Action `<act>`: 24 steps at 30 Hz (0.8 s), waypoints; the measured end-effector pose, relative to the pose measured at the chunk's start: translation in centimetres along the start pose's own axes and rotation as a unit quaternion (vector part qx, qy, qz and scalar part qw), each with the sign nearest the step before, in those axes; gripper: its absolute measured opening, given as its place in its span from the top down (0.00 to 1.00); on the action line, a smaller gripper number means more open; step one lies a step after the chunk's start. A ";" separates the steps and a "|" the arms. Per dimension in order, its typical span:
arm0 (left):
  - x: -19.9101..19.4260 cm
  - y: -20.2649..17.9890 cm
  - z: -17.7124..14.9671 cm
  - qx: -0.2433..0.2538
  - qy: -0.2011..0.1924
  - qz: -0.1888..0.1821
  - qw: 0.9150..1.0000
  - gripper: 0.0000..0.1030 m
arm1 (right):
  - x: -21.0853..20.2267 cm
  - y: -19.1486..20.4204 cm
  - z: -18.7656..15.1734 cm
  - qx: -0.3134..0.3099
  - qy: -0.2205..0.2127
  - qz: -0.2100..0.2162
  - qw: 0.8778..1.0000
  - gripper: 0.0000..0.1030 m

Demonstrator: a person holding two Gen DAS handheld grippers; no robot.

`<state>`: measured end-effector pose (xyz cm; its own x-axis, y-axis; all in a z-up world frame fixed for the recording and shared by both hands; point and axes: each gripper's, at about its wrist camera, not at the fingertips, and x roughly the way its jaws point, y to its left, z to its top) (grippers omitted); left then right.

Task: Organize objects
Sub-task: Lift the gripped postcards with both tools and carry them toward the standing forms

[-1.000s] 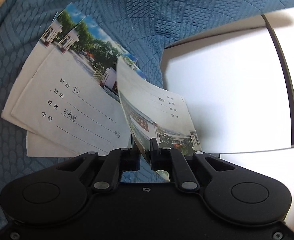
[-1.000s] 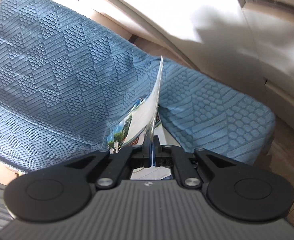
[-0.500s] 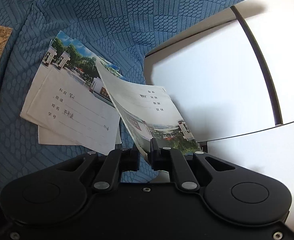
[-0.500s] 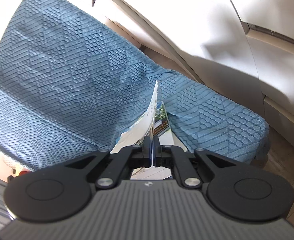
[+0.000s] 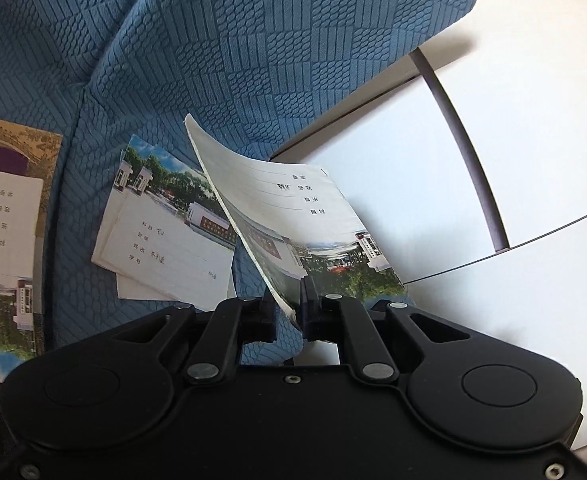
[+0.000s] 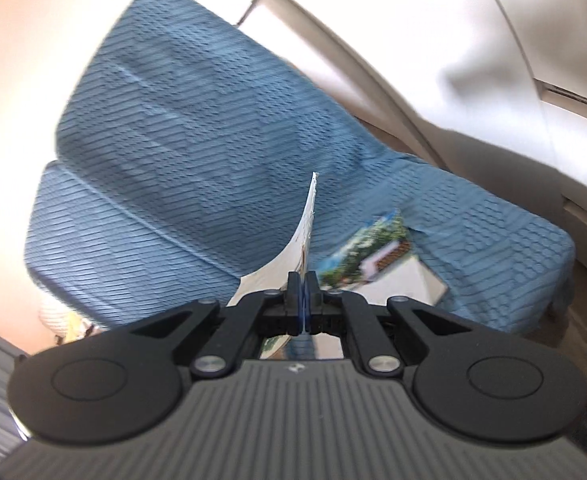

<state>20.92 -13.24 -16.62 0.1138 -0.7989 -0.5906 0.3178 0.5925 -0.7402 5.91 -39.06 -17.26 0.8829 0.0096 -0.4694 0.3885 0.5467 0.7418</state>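
Note:
A thin exercise book (image 5: 293,216) with a white cover and a campus photo strip hangs curved above the blue sofa, and my left gripper (image 5: 289,304) is shut on its near edge. My right gripper (image 6: 303,292) is shut on the edge of an exercise book (image 6: 299,240) that I see edge-on and bowed upward. Whether both grip the same book I cannot tell. A small pile of like exercise books (image 5: 161,232) lies on the sofa seat below, also seen blurred in the right wrist view as books (image 6: 381,264).
The sofa (image 5: 253,48) wears a blue textured cover. At the far left lie another exercise book (image 5: 1,260) and a brown-and-purple book (image 5: 17,148). White cabinet panels (image 5: 433,184) stand to the right of the sofa, with a wall and floor beyond.
Both grippers have risen with the book in their grip. The pile on the sofa now looks smaller and farther, and more books have come into view at the left.

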 end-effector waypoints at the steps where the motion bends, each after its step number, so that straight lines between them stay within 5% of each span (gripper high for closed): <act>1: -0.8 -0.1 0.0 0.001 -0.005 0.000 1.000 0.91 | -0.2 0.7 -0.2 -0.003 -0.001 0.004 1.000 0.96; 15: -11.7 0.0 1.6 0.014 -0.069 0.006 0.997 0.91 | -1.5 9.3 -2.8 -0.046 0.004 0.055 0.997 0.96; 24: -17.0 3.7 0.9 -0.002 -0.101 0.009 0.995 0.91 | -0.8 12.3 -6.1 -0.070 0.027 0.073 0.994 0.96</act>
<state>21.05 2.40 -9.03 0.3061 -0.7923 -0.5278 0.3106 0.6072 -0.7314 8.40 -27.20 -10.67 0.9102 0.1411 -0.3893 0.2128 0.6471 0.7321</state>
